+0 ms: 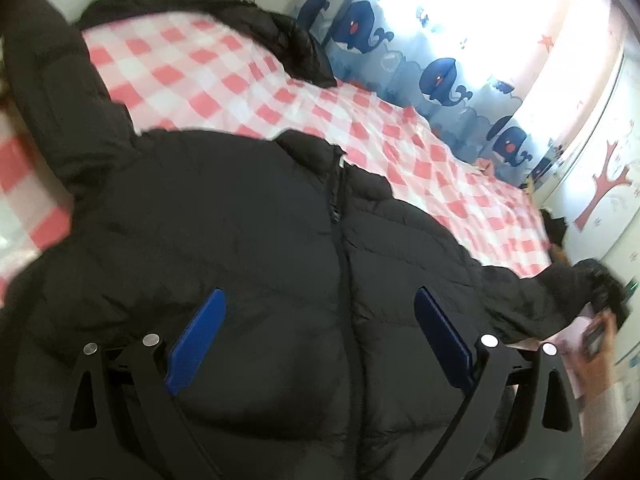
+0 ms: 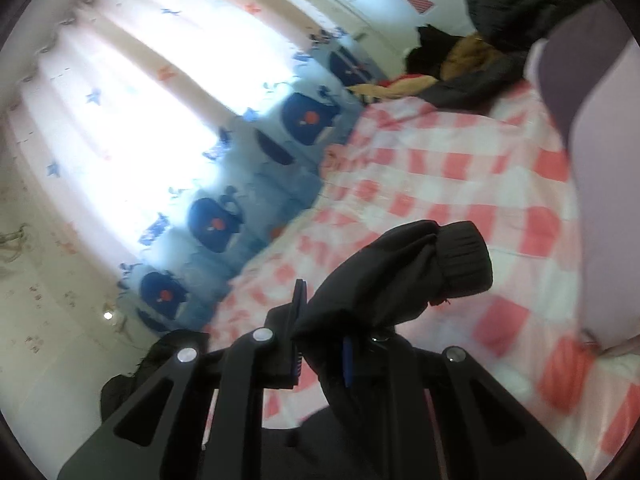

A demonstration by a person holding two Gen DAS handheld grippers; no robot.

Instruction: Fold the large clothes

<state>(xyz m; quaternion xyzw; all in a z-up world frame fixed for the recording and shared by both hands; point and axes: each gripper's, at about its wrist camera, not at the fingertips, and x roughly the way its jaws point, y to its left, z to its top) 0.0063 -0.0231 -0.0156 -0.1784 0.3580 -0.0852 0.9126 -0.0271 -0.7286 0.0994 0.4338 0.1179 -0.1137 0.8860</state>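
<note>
Black puffer jacket [image 1: 248, 240] spread zip-up across bed [image 1: 224, 92] with pink-and-white checked cover, filling the foreground under left tool [image 1: 320, 340], whose blue pads [image 1: 196, 344] stand wide apart above the quilted front, gripping nothing. Far sleeve [image 2: 384, 276] lifted off the checks, pinched near its ribbed cuff [image 2: 466, 260] by right tool [image 2: 320, 344], jaws closed tight on the fabric. Beyond, whale-print curtain [image 1: 400, 40] bright along the far side; heap of other clothes [image 2: 460, 68] at the bed's far end.
</note>
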